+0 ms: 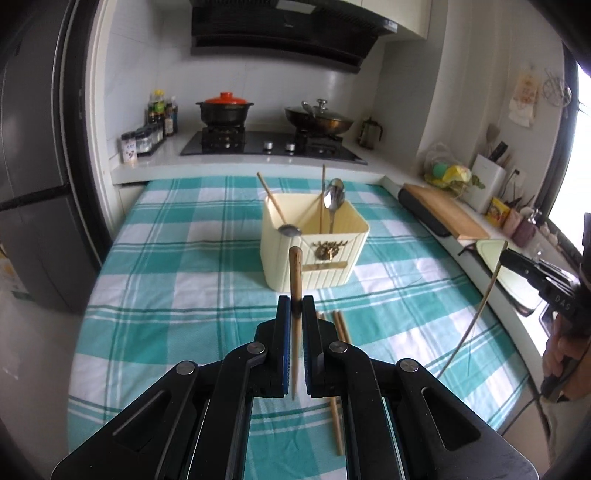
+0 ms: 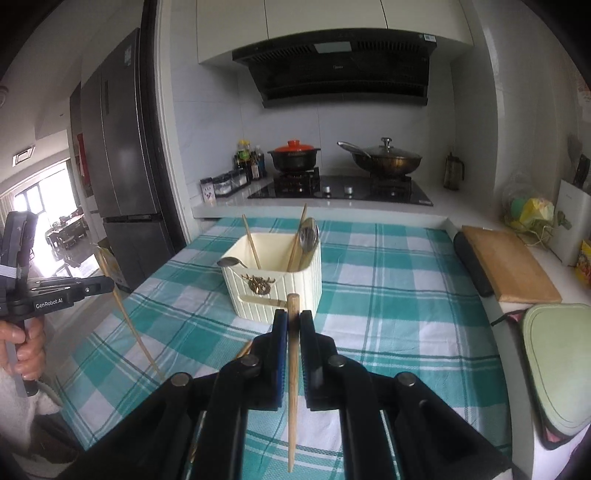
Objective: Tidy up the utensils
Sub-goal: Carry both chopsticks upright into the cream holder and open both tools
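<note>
Kitchen setting: teal-and-white checked tablecloth (image 1: 184, 280) over the work surface, gas hob (image 1: 273, 146) and range hood (image 1: 288, 33) behind

Cream utensil holder (image 1: 314, 251) stands upright near the middle of the cloth. Inside it: two chopsticks leaning against the walls, a spoon (image 1: 334, 201) standing bowl-up, a second spoon's bowl resting on the near-left rim

Left gripper (image 1: 296, 308) held above the cloth, angled downward toward the holder. Jaws pressed together, pinching one wooden chopstick (image 1: 295, 280) near its thick end; stick close to upright, blunt end above the fingertips, thin end hanging below between the fingers

Right gripper (image 2: 293, 323) in much the same pose, also angled down at the holder, jaws clamped on a second chopstick (image 2: 293, 350), tip down

From the right wrist view, a hand (image 2: 26, 343) grips the left tool's handle at the left edge

Loose chopsticks (image 1: 338, 369) lie flat on the cloth under the left gripper, near side of the holder, apart from it
</note>
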Tool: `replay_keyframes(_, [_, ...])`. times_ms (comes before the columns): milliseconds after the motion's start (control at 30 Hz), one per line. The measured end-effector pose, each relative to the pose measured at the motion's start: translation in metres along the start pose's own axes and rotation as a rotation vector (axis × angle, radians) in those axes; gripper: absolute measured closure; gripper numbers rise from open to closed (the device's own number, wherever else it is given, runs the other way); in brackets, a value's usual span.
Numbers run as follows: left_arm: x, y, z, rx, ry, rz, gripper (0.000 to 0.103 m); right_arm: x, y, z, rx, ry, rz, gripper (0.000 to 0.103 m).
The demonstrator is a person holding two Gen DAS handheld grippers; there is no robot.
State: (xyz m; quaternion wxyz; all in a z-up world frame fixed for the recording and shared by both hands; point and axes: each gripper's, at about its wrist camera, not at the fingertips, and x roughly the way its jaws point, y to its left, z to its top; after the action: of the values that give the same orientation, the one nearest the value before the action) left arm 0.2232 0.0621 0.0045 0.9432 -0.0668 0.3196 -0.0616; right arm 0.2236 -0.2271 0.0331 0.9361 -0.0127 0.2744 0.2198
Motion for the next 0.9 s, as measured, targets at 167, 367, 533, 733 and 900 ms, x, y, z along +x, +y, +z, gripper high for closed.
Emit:
replay_keyframes(167, [-0.019, -0.01, 0.01, 0.012, -0.052, -0.019, 0.099, -0.02, 0.014, 0.014, -0.025, -0.109, -0.017, 0.096])
replay_keyframes(367, [-0.036, -0.011, 0.025, 0.015, -0.086, -0.037, 0.099, -0.029, 0.013, 0.033, -0.015, -0.181, 0.004, 0.096])
replay_keyframes(533, [-0.036, -0.003, 0.045, 0.004, -0.094, -0.041, 0.099, -0.016, 0.01, 0.049, -0.019, -0.16, 0.009, 0.096])
replay_keyframes(733, [-0.031, 0.001, 0.091, -0.008, -0.153, -0.025, 0.099, 0.009, 0.003, 0.094, -0.013, -0.202, 0.025, 0.096])
replay_keyframes(900, [-0.014, 0.0, 0.141, -0.001, -0.246, 0.003, 0.099, 0.042, 0.001, 0.144, 0.007, -0.275, 0.04, 0.096])
